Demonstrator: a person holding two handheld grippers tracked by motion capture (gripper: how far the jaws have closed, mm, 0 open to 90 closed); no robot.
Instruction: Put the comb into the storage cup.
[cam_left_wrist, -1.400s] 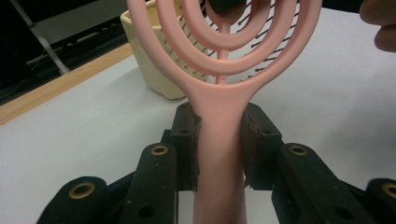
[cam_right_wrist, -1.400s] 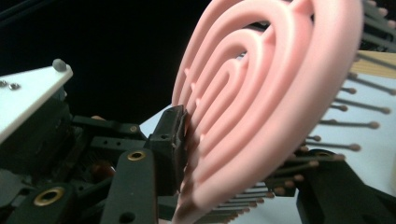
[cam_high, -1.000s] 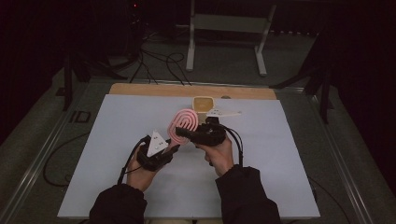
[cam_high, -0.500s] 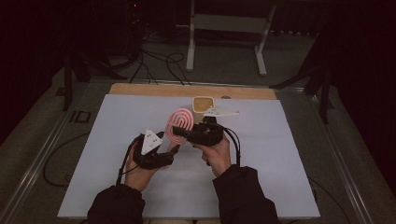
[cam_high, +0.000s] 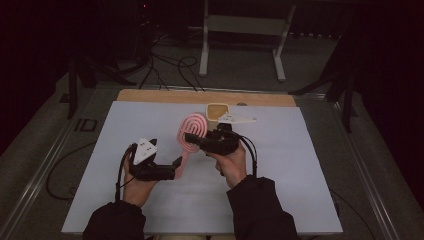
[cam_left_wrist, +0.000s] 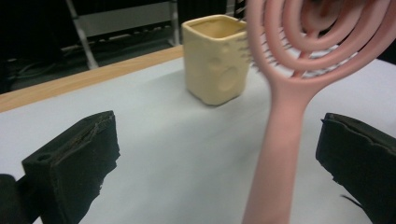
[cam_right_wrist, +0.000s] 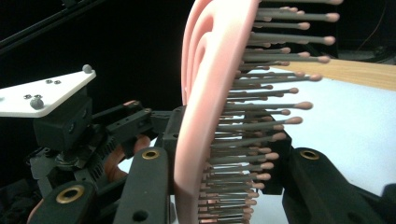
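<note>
A pink hairbrush (cam_high: 192, 129) with a looped head is held up above the white table (cam_high: 310, 165). My right gripper (cam_high: 192, 138) is shut on its head; in the right gripper view the jaws clamp the pink head (cam_right_wrist: 205, 107) and its bristles. My left gripper (cam_high: 176, 167) sits low at the brush's handle end and is open, its jaws having just been opening. The handle (cam_left_wrist: 280, 154) stands between the left gripper's (cam_left_wrist: 215, 156) wide jaws, nearer the right one, and neither pad touches it. A cream square cup (cam_high: 216, 112) stands behind the brush.
A wooden strip (cam_high: 165, 96) runs along the table's far edge. Beyond it, a metal stand (cam_high: 240, 30) and cables (cam_high: 165, 65) lie on the dark floor. The cup (cam_left_wrist: 215, 58) is upright near the far edge, and bare table spreads to the left and right.
The left gripper's jaws have opened off the brush handle, and that hand has drawn back to the left. The right gripper and the brush have stayed put.
</note>
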